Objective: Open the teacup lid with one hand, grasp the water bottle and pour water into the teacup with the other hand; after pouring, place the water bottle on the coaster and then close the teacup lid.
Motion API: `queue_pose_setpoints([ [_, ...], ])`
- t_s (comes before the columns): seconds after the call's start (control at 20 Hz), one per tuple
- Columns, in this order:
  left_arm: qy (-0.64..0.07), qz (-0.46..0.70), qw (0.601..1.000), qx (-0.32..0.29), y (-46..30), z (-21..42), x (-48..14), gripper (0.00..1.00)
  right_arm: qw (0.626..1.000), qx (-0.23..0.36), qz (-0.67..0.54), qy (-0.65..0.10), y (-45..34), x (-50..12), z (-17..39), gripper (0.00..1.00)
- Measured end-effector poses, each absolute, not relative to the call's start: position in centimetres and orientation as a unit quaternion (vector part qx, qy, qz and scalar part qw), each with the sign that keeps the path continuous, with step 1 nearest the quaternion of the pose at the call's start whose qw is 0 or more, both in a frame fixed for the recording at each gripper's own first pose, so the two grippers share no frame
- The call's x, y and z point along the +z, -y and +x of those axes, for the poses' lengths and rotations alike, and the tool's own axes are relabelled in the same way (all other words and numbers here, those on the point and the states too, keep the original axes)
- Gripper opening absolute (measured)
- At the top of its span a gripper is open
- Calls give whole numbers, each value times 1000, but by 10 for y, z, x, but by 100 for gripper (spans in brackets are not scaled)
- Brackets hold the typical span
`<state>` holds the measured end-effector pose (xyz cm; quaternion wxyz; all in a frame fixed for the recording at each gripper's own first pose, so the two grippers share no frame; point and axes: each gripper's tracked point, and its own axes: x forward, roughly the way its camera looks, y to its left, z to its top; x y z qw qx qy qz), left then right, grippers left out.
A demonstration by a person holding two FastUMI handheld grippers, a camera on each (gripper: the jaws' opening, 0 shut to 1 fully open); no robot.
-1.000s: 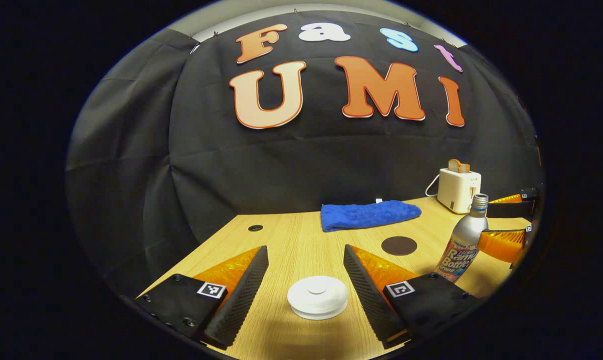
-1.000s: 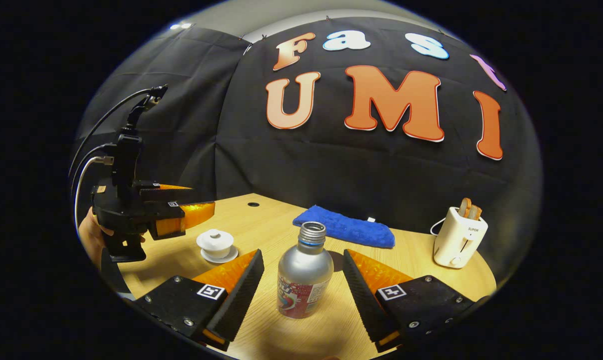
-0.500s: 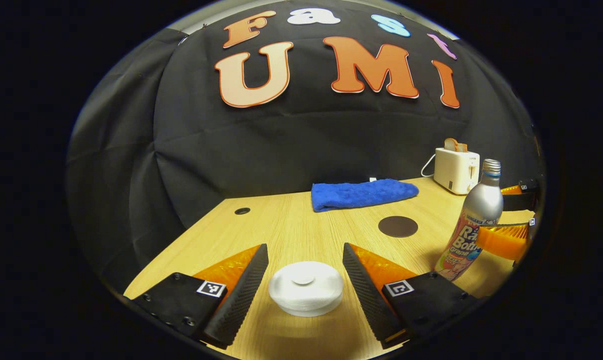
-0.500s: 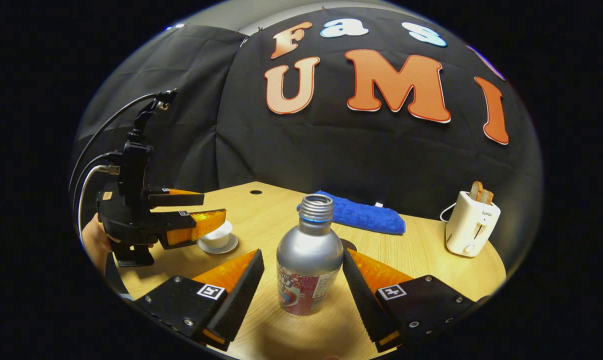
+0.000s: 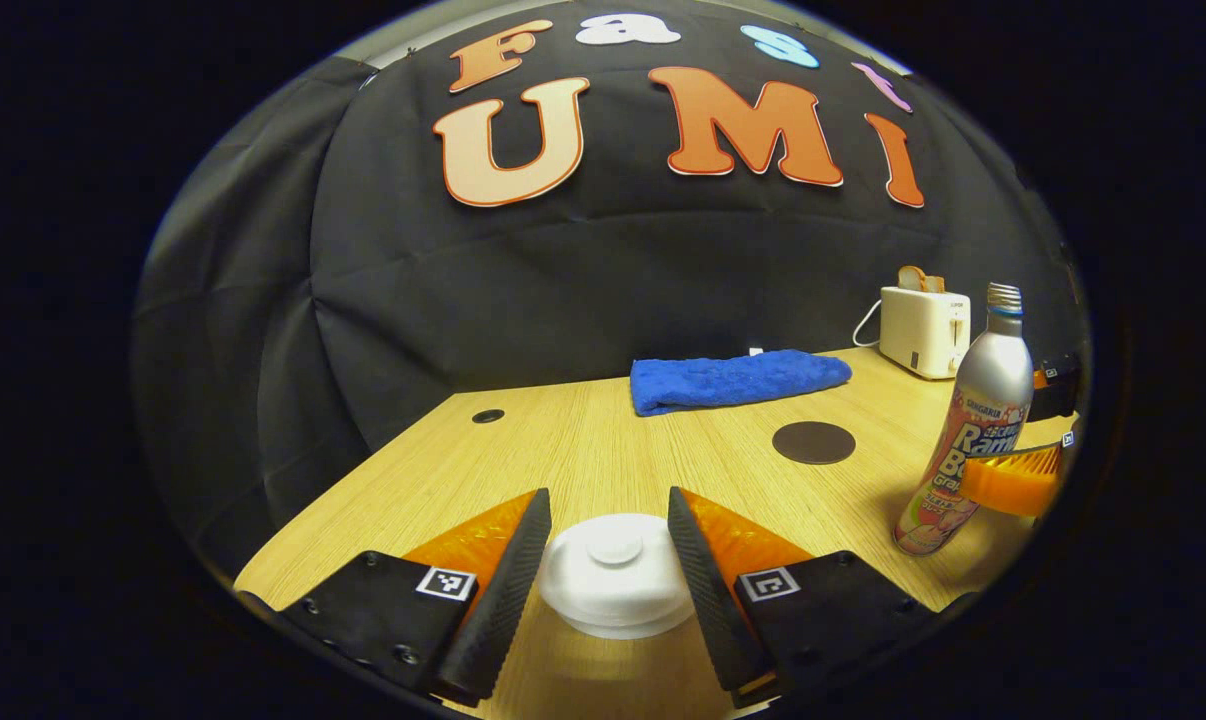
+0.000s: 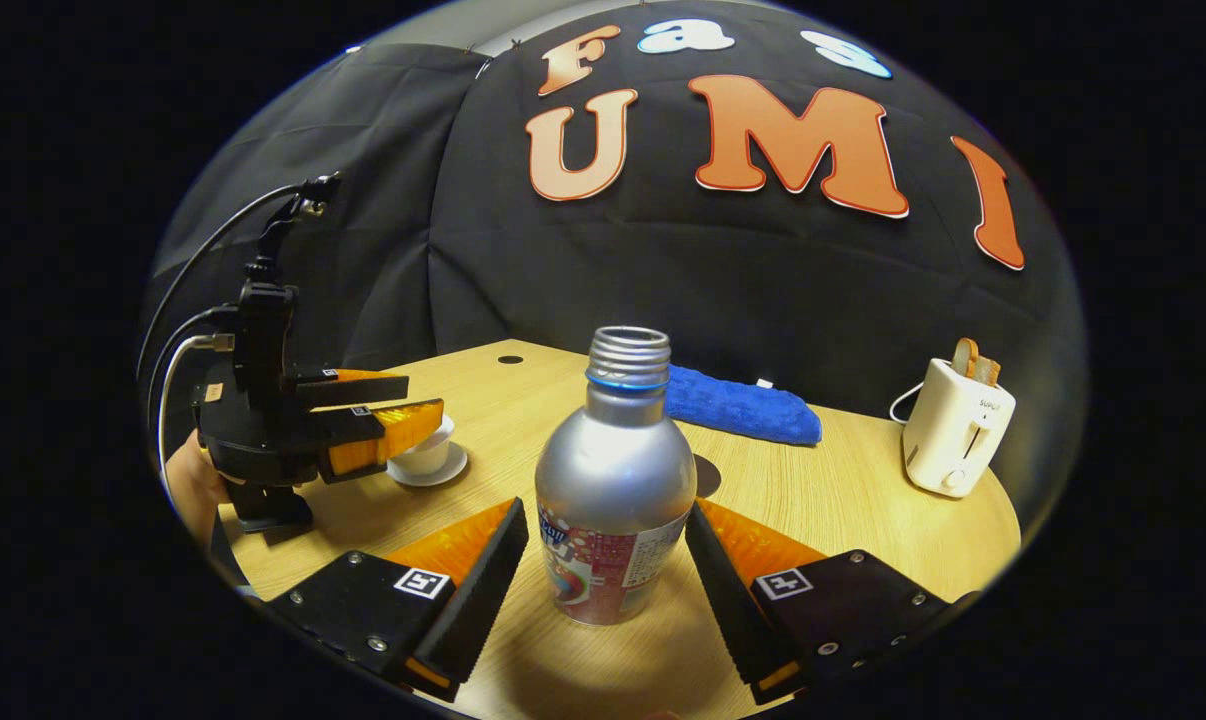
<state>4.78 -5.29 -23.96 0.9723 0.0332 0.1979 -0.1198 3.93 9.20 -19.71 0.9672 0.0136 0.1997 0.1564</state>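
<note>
closer now: left tool (image 5: 603, 535) narrow around teacup lid (image 5: 615, 575), right tool (image 6: 603, 545) wide beside water bottle (image 6: 615, 490), cup hidden

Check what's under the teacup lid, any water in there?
Can't tell. The lid sits on the teacup, covering its inside. A saucer shows beneath the cup.

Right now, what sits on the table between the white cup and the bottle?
Nothing: in the right gripper view, bare table lies between the cup and the bottle.

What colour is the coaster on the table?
Dark brown, a plain round coaster; clearest in the left gripper view.
</note>
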Motion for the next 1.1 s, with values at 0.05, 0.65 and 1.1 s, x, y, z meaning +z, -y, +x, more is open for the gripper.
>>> queue_pose_setpoints([
  [0.05,-198,35,973,-118,52,48,-242,81,967,158,14,-201,-92,-197,39,95],
  [0.65,-200,54,971,-119,57,51,-247,43,963,155,15,-218,-88,-206,37,95],
  [1.1,-180,33,978,-105,50,56,-232,31,956,156,22,-246,-92,-220,35,92],
])
